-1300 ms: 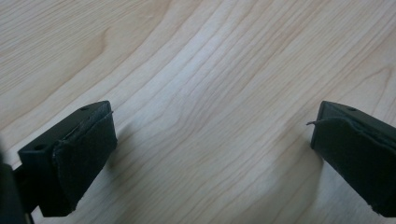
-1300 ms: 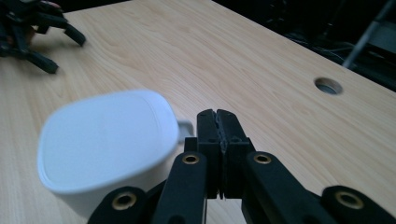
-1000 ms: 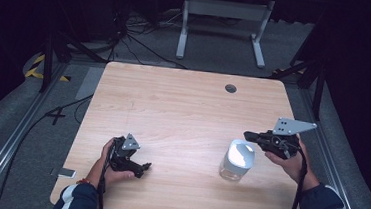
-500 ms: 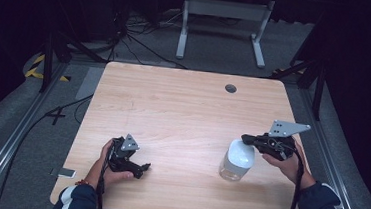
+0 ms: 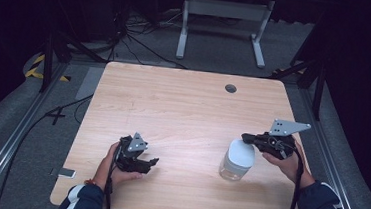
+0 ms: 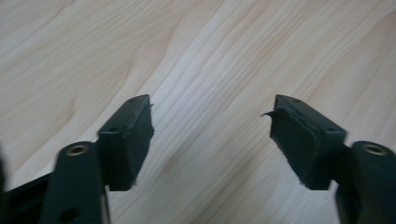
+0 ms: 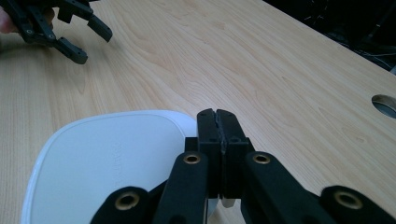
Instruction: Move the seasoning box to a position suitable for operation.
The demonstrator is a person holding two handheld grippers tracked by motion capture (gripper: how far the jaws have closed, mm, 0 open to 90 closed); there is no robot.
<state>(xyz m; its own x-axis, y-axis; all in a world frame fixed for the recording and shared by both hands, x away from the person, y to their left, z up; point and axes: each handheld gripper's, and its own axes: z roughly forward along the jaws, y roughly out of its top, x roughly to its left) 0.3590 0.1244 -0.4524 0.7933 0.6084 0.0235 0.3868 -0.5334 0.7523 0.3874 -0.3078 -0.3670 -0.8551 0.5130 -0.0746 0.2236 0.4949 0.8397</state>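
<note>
- The desk (image 5: 188,109) is pale wood, with a small round hole (image 5: 231,88) near its far edge;
- a clear jar (image 5: 236,161) with a white lid (image 7: 107,163) stands near the right, close to the near edge;
- the right tool (image 5: 249,138), jaws pressed together on nothing, hovers at the lid's top edge;
- the left tool (image 5: 152,163), near left, well apart from the jar, has just been closing; its jaws stand parted around nothing.

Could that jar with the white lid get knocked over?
Maybe. The right tongs are shut and sit just above the edge of the white lid, so a nudge could tip the clear jar. It also stands near the table's front edge. The left tongs, open with nothing between them, are too far away to steady it.
</note>
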